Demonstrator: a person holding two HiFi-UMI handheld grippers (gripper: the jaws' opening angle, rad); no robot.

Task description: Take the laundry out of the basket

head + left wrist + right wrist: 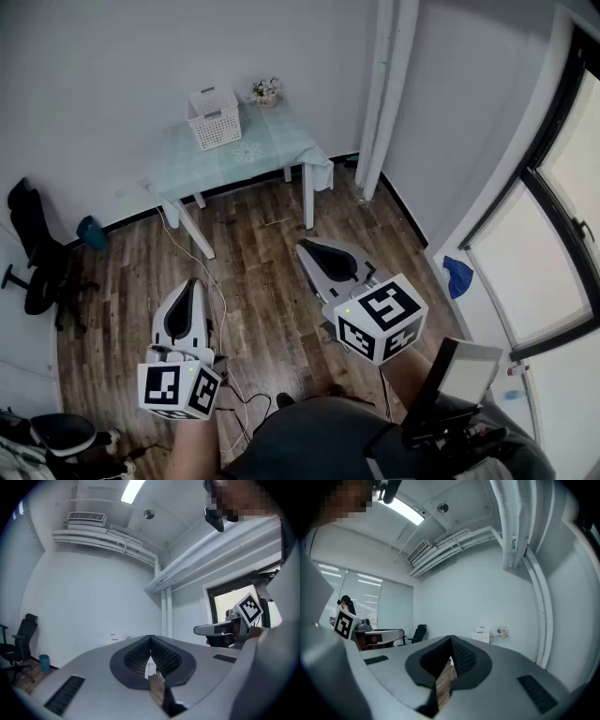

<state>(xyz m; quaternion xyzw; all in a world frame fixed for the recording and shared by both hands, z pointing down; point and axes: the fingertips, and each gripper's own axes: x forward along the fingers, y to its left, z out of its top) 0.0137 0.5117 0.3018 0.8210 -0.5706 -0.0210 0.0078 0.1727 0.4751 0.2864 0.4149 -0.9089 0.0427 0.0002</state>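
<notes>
While you held the left gripper (190, 292) and right gripper (314, 253) clenched on nothing, the white basket (214, 118) sat well apart on the table (272, 141) — arriving with jaws unopened could have shoved it off.

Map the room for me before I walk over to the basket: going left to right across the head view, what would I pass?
black office chair → small teal container → white basket → flowers → right gripper → blue cloth → window
</notes>
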